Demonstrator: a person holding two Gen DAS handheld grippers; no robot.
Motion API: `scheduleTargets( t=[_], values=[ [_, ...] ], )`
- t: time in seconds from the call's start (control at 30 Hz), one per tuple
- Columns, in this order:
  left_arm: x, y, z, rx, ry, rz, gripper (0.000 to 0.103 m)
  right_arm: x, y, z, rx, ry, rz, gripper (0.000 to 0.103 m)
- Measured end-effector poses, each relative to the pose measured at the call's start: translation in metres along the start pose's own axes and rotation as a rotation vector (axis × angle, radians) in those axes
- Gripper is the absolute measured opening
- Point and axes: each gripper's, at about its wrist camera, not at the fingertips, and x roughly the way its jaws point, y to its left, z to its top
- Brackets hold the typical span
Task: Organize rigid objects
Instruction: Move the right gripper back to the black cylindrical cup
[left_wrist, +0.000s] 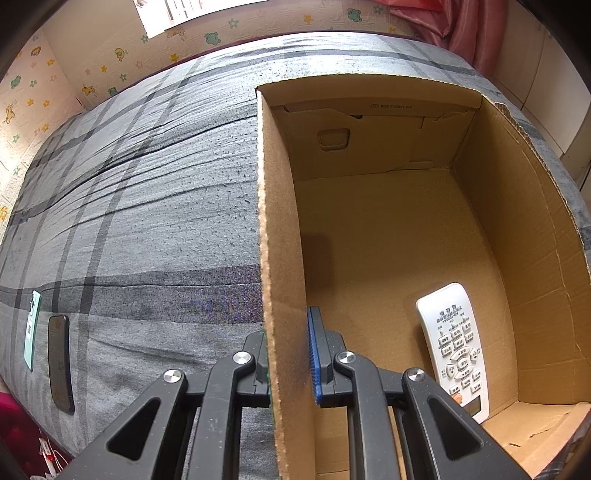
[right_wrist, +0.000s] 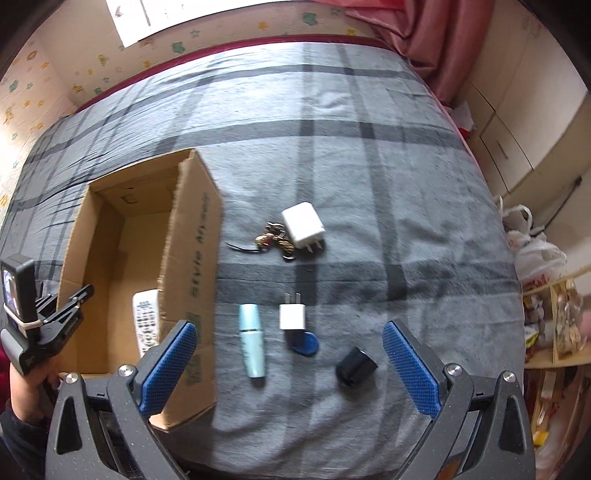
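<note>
An open cardboard box (left_wrist: 280, 221) lies on the grey plaid bed, with a white remote control (left_wrist: 452, 343) on its floor. My left gripper (left_wrist: 288, 332) is shut on the box's left wall, one finger outside and the blue pad inside. In the right wrist view my right gripper (right_wrist: 290, 325) hangs open above the bed, to the right of the box (right_wrist: 195, 236). Between its fingers on the blanket lie a light blue tube (right_wrist: 252, 339), a small white charger (right_wrist: 291, 316), a blue tag (right_wrist: 308, 341) and a black cap (right_wrist: 355, 366). Farther off are a larger white charger (right_wrist: 303, 225) and a keychain (right_wrist: 273, 240).
Left of the box, a mint phone (left_wrist: 32, 328) and a black phone (left_wrist: 61, 363) lie near the bed's edge. A pink curtain (right_wrist: 424, 44) hangs at the far right. A shelf with bags (right_wrist: 546, 295) stands beside the bed's right edge. A person's hand (right_wrist: 22, 384) holds the left gripper.
</note>
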Motion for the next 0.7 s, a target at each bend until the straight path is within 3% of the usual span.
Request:
scheduleTargets(
  t=[0.3,0.7],
  values=[
    [-0.001,0.0,0.0,-0.001,-0.001,0.001,0.015,0.012,-0.029,-0.01,0.049,0.014,-0.057,0.103],
    [-0.001,-0.001,0.0,0.0,-0.001,0.004,0.015,0.069,-0.051,-0.034,0.105,0.113,-0.083,0.103]
  ],
)
